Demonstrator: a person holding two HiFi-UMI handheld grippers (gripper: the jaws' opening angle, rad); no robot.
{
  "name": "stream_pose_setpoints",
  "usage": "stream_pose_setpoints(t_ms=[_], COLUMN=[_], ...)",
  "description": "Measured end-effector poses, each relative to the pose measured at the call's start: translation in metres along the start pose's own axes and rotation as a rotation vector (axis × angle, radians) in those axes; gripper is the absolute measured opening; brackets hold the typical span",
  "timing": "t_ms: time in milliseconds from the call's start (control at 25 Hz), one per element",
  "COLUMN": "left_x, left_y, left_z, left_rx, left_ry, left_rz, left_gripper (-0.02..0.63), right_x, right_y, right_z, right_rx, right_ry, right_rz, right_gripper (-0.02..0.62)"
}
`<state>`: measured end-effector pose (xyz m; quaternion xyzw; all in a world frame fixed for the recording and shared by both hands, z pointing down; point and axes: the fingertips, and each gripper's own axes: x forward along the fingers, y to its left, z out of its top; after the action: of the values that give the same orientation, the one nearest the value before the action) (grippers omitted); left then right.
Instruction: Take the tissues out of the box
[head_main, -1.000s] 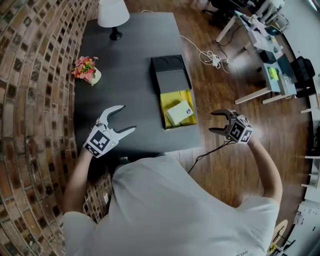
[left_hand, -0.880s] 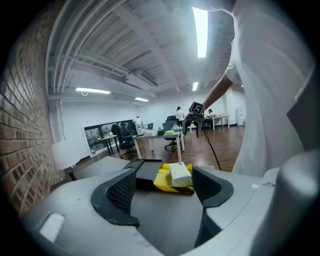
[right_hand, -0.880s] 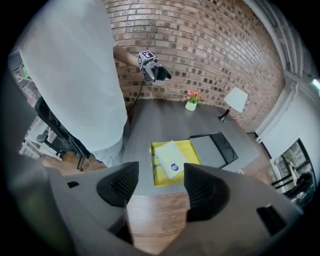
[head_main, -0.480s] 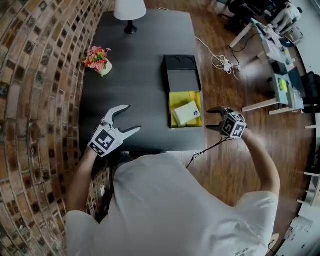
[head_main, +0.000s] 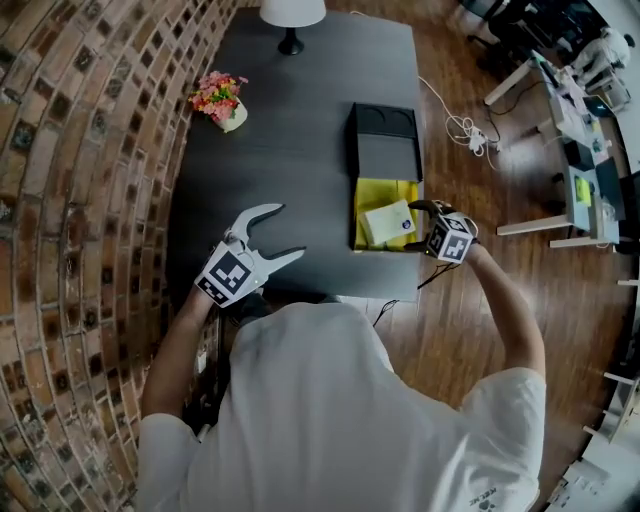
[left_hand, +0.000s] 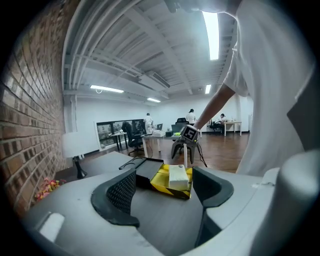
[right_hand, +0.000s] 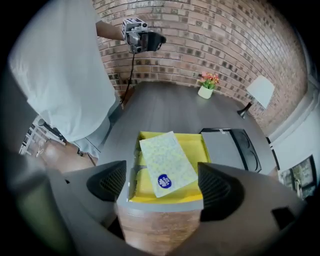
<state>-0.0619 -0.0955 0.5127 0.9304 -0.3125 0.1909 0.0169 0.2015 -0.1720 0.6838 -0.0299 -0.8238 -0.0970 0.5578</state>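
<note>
On the table (head_main: 290, 130) the open box (head_main: 372, 195) holds its 1 tissue pack (head_main: 388, 222), so nothing is out yet; the right gripper (head_main: 419, 226), its empty jaws just opened wide, hangs beside the pack, seemingly not touching, and the left gripper (head_main: 290, 231) hovers agape, well apart.

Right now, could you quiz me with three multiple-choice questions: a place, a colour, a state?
1. Where is the tissue pack? A. in the open box B. on the floor C. on a chair
2. What colour is the box inside? A. red B. yellow C. blue
3. The right tool is: A. shut on the pack B. shut on a cup C. open, empty
1 A: the pack lies in it. 2 B: yellow shows around the pack. 3 C: its jaws, just opening, stand apart with nothing between them.
</note>
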Motion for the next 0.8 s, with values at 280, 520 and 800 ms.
stream_pose_setpoints(t_ms=[280, 520, 800], left_x=[0.002, -0.001, -0.007], left_y=[-0.011, -0.016, -0.016], left_z=[-0.008, -0.013, -0.019], left_rx=[-0.024, -0.043, -0.058], left_ry=[0.006, 0.007, 0.011], left_rz=[0.025, 0.044, 0.064], left_gripper=[0.359, 0.359, 0.359], right_x=[0.04, 0.064, 0.082], right_y=[-0.011, -0.01, -0.007], right_z=[0.006, 0.014, 0.008], right_rx=[-0.131, -0.257, -0.303], right_ry=[0.08, 0.152, 0.237], right_rz=[0.037, 0.088, 0.179], right_gripper=[0.463, 0.463, 0.499])
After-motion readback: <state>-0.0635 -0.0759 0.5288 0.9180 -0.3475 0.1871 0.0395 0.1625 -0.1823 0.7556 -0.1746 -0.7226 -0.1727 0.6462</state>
